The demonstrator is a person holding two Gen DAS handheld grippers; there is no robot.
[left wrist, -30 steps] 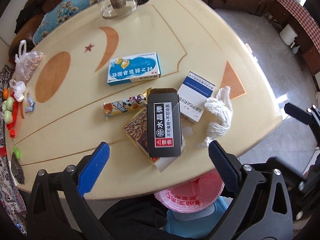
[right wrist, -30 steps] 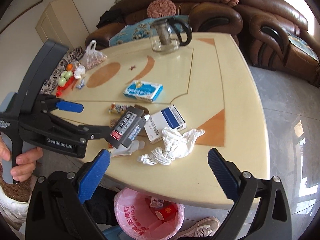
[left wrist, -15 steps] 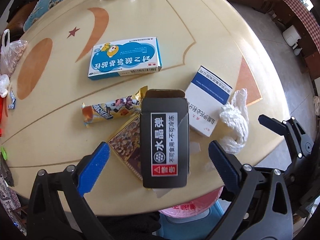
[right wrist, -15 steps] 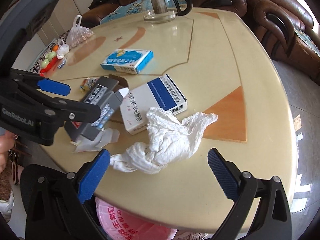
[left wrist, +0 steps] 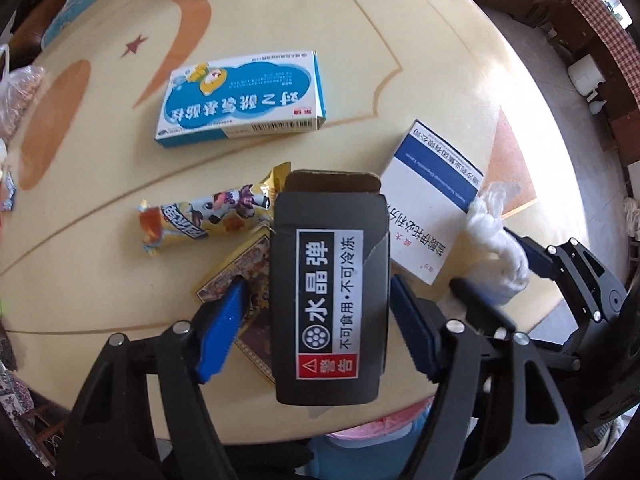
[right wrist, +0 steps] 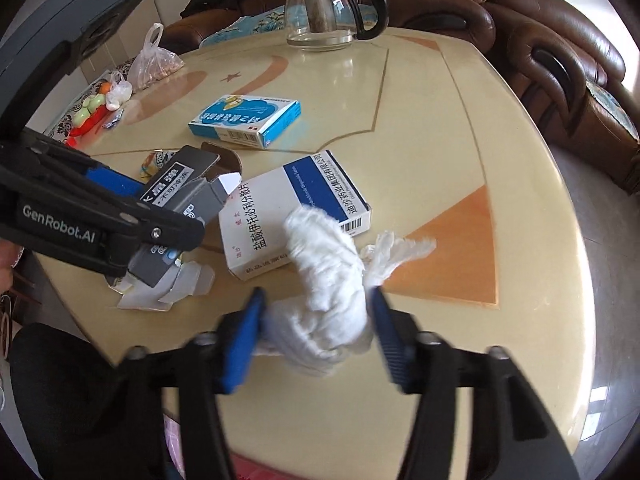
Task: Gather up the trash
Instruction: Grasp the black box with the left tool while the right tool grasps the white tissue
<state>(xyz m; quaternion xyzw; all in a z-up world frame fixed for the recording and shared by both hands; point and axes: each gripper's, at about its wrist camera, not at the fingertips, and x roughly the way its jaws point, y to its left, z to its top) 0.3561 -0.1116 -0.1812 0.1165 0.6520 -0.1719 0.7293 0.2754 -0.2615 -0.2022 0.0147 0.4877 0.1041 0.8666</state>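
Your left gripper [left wrist: 316,316] is clamped on the dark grey box [left wrist: 330,300], its blue pads [left wrist: 222,328] pressed to the box's two long sides. The box sits at the near edge of the table [left wrist: 420,80], its top flap open and its white label facing up, lying over a brown patterned packet [left wrist: 248,276]. From the right wrist view the same box [right wrist: 180,196] shows tilted, with torn white paper scraps [right wrist: 172,288] under it.

Your right gripper [right wrist: 316,332] is closed around the crumpled white tissue [right wrist: 324,280]; both pads touch the wad, and a twisted tail of it sticks out to the right over the orange triangle inlay [right wrist: 452,252]. The tissue rests against the near corner of the white and blue medicine box [right wrist: 296,208], which lies flat just beside the grey box.

A yellow candy wrapper [left wrist: 208,220] lies left of the grey box's open end, touching it. Farther in lies a light blue carton with a cartoon figure [left wrist: 244,100], apart from the rest.

At the far edge stands a glass teapot with a black handle [right wrist: 332,10]. On the left edge are a knotted plastic bag [right wrist: 154,60] and some small colourful toys [right wrist: 94,108]. A brown leather sofa [right wrist: 560,64] curves behind the table. Something pink [left wrist: 384,428] shows below the near rim; what it is cannot be told.
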